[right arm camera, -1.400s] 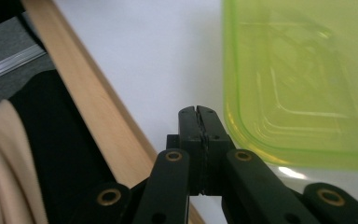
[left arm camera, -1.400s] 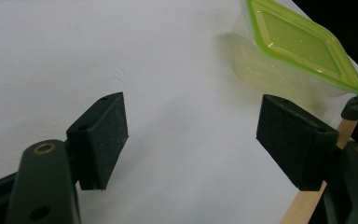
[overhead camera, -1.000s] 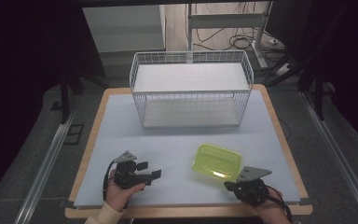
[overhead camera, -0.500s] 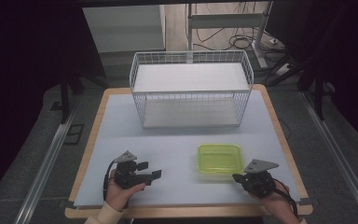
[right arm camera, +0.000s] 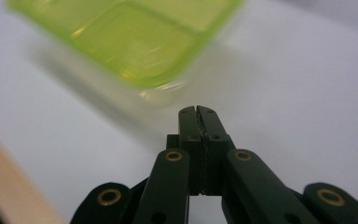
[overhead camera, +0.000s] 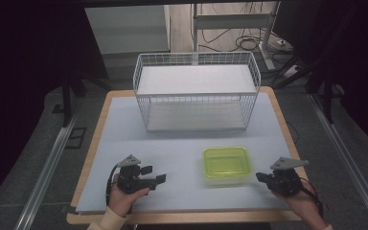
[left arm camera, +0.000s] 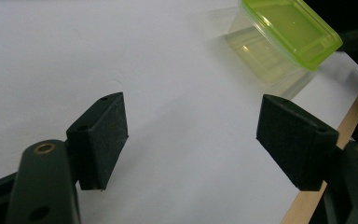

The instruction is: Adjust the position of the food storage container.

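One green-lidded container (overhead camera: 225, 162) on table (overhead camera: 124, 134); lettering unreadable.

Light fell from above on the pale table (overhead camera: 124, 139), which glared near-white in both gripper views; everything beyond the table sank into near-black. The green-lidded container (right arm camera: 135, 42) was smeared by blur in the right gripper view, sharper in the left. It cast a soft shadow beside itself
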### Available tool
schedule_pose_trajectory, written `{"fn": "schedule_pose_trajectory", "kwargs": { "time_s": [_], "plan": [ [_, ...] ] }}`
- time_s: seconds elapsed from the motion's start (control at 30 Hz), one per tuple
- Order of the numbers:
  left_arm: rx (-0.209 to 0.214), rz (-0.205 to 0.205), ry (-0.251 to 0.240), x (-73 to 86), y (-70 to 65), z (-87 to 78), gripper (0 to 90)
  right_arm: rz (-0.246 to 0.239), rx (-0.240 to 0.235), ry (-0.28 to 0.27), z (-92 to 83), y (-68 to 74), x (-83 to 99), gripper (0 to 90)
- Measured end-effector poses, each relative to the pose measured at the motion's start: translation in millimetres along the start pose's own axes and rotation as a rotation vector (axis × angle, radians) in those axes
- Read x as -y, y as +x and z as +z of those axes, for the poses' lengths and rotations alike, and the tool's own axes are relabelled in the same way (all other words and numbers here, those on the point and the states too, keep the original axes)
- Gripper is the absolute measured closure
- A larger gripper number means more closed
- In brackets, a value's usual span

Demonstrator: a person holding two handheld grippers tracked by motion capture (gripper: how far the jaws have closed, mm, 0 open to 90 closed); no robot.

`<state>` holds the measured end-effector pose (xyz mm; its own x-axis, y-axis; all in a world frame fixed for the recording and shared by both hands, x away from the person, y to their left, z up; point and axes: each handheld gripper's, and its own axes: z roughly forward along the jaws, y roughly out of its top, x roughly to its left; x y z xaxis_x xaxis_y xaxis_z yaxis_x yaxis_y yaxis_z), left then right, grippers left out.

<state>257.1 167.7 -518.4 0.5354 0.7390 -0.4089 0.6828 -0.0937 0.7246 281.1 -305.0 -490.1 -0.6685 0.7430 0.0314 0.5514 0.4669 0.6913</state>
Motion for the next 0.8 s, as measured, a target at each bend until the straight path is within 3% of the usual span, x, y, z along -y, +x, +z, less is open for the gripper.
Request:
{"fn": "schedule_pose_trajectory", "kwargs": {
  "time_s": [0.1, 0.2, 0.37, 0.6, 0.8],
  "plan": [
    [0.002, -0.001, -0.001, -0.9, -1.2, 1.3, 24.2, 0.033, 0.022, -0.005, 5.6, -17.0, -7.2, 90.0],
    [0.001, 0.0, 0.001, -1.2, -2.0, 1.9, 24.2, 0.076, -0.014, -0.007, 19.9, -26.3, -14.4, 90.0],
    [0.0, -0.002, 0.0, -0.4, -0.7, 1.5, 24.2, 0.076, -0.032, 0.016, 38.1, -25.9, -22.0, 90.0],
    [0.001, -0.003, -0.003, -0.4, -1.5, 0.4, 24.3, 0.049, -0.052, 0.022, 47.1, -22.2, -24.8, 90.0],
    [0.002, -0.003, -0.003, -0.5, -1.1, 0.7, 24.3, 0.057, -0.069, 0.017, 51.6, -20.8, -29.4, 90.0]
  ]
}}
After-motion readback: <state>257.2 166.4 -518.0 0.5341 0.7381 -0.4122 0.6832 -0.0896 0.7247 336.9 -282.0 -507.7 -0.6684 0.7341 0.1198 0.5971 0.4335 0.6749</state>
